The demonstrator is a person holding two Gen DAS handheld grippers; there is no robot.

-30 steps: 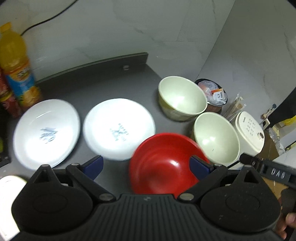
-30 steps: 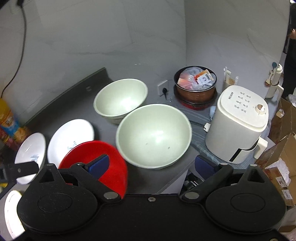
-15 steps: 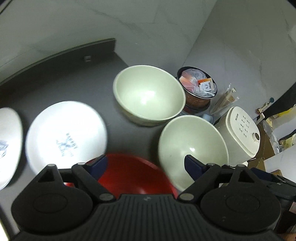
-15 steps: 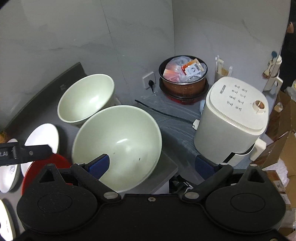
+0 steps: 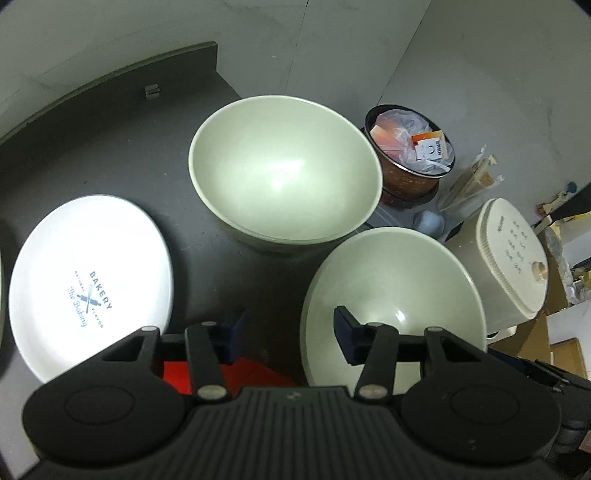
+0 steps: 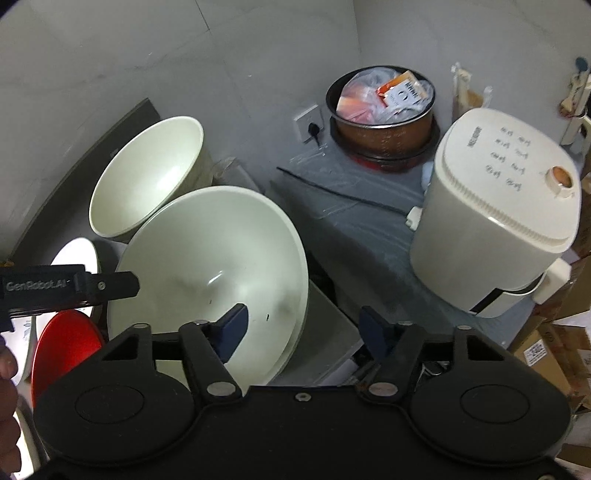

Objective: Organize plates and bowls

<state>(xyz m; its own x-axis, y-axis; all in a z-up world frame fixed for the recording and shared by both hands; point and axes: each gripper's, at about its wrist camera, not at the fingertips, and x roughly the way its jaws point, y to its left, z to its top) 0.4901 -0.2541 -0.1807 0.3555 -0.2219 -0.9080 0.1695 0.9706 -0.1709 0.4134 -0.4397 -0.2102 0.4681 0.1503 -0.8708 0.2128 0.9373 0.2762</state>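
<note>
In front of me a dark grey countertop ends at a raised lip along its far edge, against a pale marbled wall that turns a corner on the right. A white wall socket with a black plug sits low in that corner, its cable trailing over a lower grey surface. Cardboard boxes crowd the near right. The light is dim, glaring off glossy surfaces.

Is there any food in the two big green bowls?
No, in the left wrist view both the far pale green bowl and the near pale green bowl show only bare, shiny insides.
</note>
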